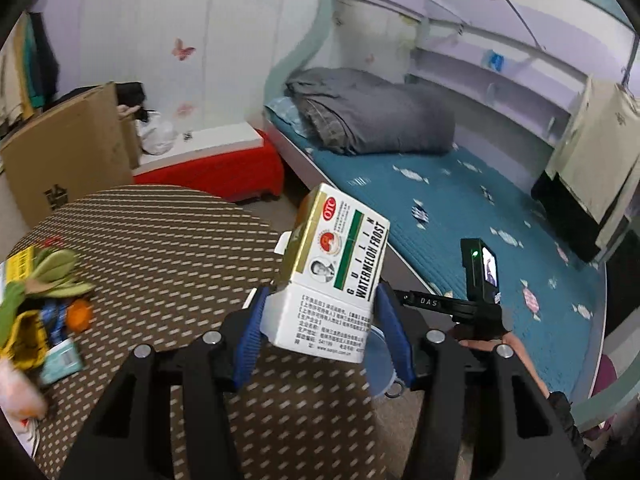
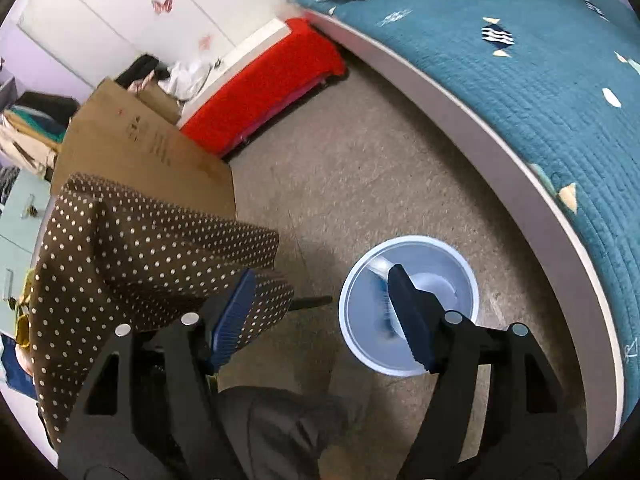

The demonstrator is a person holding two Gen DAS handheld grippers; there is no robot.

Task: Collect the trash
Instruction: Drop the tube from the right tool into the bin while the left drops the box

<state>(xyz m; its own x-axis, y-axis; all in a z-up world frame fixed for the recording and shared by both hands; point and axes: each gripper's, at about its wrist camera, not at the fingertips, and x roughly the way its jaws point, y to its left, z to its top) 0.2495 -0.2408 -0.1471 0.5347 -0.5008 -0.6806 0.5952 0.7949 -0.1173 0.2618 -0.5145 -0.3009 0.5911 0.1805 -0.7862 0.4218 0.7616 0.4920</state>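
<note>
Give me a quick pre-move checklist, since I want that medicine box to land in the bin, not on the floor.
1. Left gripper clamps the medicine box: ok.
2. Box held clear of the table: ok.
3. Pale blue bin upright, mouth open: ok.
4. Right gripper open, nothing between its fingers: ok.
5. Right gripper out of the drop path: not ok, one finger overlaps the bin mouth.
6. Box above the bin: cannot tell.

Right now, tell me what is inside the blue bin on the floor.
The blue bin holds a blurred blue-and-white item near its middle, too smeared to name. The right gripper finger covers part of the inside.
</note>
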